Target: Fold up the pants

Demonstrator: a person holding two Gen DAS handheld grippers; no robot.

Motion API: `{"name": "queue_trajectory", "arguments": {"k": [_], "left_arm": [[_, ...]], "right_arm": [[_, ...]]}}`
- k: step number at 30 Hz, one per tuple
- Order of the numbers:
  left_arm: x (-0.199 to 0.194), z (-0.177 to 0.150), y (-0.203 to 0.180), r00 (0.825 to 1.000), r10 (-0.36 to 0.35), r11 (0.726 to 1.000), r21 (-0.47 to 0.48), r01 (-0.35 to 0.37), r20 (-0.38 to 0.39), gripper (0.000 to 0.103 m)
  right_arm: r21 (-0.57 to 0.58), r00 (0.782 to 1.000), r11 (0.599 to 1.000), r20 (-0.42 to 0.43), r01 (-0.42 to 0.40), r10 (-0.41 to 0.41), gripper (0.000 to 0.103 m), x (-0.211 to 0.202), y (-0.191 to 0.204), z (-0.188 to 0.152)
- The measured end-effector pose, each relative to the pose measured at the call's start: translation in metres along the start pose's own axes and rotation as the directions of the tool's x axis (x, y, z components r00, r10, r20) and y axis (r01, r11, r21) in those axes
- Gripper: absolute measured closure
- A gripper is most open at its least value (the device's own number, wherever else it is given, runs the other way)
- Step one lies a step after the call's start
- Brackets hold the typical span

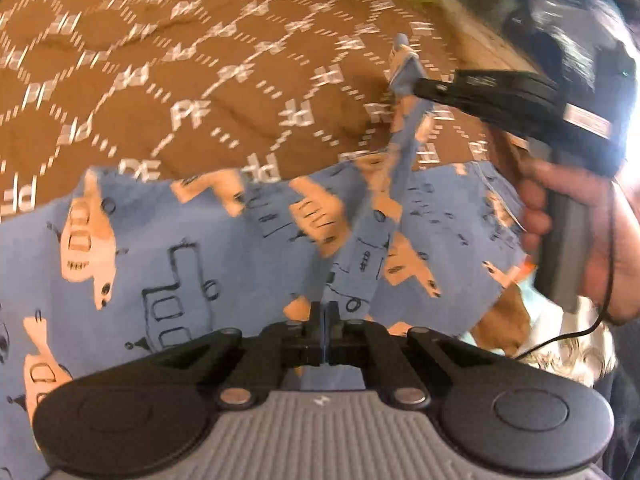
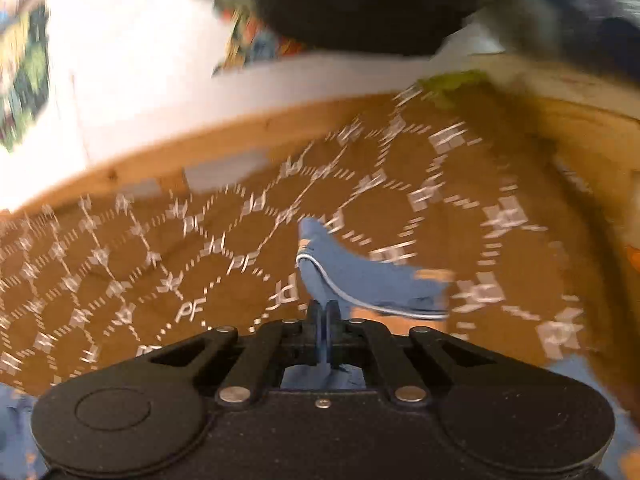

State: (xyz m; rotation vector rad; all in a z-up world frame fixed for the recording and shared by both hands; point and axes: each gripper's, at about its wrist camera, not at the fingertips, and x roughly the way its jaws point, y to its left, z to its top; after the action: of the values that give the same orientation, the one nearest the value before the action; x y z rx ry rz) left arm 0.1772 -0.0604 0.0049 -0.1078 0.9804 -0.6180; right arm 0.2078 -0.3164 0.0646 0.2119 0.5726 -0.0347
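Left wrist view: left gripper (image 1: pixel 325 312) low in the middle, jaws pressed together on a ridge of the blue pants (image 1: pixel 168 240), cloth pinched between the pads. Pants printed with peach and outlined vehicles, spread over the near part of a brown quilt (image 1: pixel 160 80) patterned with white "PF" letters and dashed rings. From the pinch, a taut fold of blue cloth rising up and to the right to the right gripper (image 1: pixel 418 86), black, clamped on the far end of that fold, a small tip of fabric poking out past its fingers. Right hand (image 1: pixel 560 216) wrapped round the grey handle at the right edge, thin black cable hanging beneath. Whole picture smeared by motion

Right wrist view: right gripper (image 2: pixel 325 310) closed on a bunched corner of the pants (image 2: pixel 360 276), blue cloth with a pale stitched hem sticking forward and to the right beyond the pads, lifted clear of the quilt (image 2: pixel 120 280). More blue fabric visible beneath the jaws and at the lower corners. Wooden frame (image 2: pixel 200 148) round the far edge of the quilt, white wall (image 2: pixel 140 60) behind, background blurred
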Motion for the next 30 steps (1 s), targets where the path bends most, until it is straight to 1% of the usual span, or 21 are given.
{"name": "queue_trajectory", "arguments": {"k": [3,6,8,11,12,13,16,18,19,22,27,28,30], "left_arm": [[-0.003,0.000,-0.021,1.000,0.013,0.994,0.107,-0.015,0.019,0.103],[0.001,-0.009,-0.035,1.000,0.020,0.981,0.195,-0.018,-0.004,0.103],[0.009,-0.014,-0.047,0.999,0.042,0.963,0.268,-0.034,-0.026,0.103],[0.020,-0.025,-0.058,0.996,0.069,0.933,0.358,-0.043,-0.062,0.103],[0.024,-0.027,-0.060,0.995,0.073,0.924,0.381,-0.041,-0.072,0.103],[0.025,-0.031,-0.062,0.994,0.076,0.916,0.399,-0.041,-0.074,0.103],[0.023,-0.037,-0.066,0.993,0.087,0.902,0.430,-0.046,-0.076,0.102],[0.027,-0.037,-0.066,0.993,0.092,0.899,0.436,-0.049,-0.078,0.102],[0.029,-0.037,-0.066,0.992,0.096,0.897,0.438,-0.052,-0.079,0.102],[0.032,-0.037,-0.067,0.991,0.108,0.895,0.441,-0.063,-0.078,0.102],[0.032,-0.039,-0.069,0.991,0.114,0.886,0.459,-0.072,-0.065,0.102],[0.032,-0.040,-0.068,0.992,0.114,0.887,0.457,-0.073,-0.061,0.102],[0.031,-0.040,-0.068,0.992,0.112,0.890,0.449,-0.074,-0.058,0.102]], "right_arm": [[0.053,1.000,0.999,0.021,0.004,-0.005,0.102,-0.045,-0.030,-0.003],[0.126,1.000,0.992,-0.002,0.029,-0.029,0.102,-0.077,-0.058,-0.020],[0.169,0.999,0.984,-0.028,0.048,-0.044,0.102,-0.087,-0.071,-0.033],[0.201,0.994,0.977,-0.088,0.075,-0.059,0.101,-0.088,-0.086,-0.055],[0.212,0.992,0.974,-0.109,0.083,-0.061,0.098,-0.087,-0.090,-0.060],[0.215,0.990,0.972,-0.122,0.095,-0.070,0.089,-0.087,-0.093,-0.064],[0.182,0.989,0.975,-0.100,0.127,-0.110,0.076,-0.097,-0.098,-0.068],[0.156,0.988,0.978,-0.090,0.139,-0.126,0.067,-0.100,-0.100,-0.068],[0.152,0.987,0.977,-0.087,0.149,-0.137,0.065,-0.099,-0.103,-0.066],[0.175,0.982,0.968,-0.088,0.179,-0.166,0.065,-0.100,-0.112,-0.063],[0.192,0.986,0.968,-0.079,0.162,-0.150,0.066,-0.095,-0.121,-0.065],[0.201,0.987,0.967,-0.074,0.154,-0.142,0.067,-0.093,-0.122,-0.066],[0.205,0.986,0.965,-0.073,0.165,-0.153,0.071,-0.087,-0.124,-0.065]]}}
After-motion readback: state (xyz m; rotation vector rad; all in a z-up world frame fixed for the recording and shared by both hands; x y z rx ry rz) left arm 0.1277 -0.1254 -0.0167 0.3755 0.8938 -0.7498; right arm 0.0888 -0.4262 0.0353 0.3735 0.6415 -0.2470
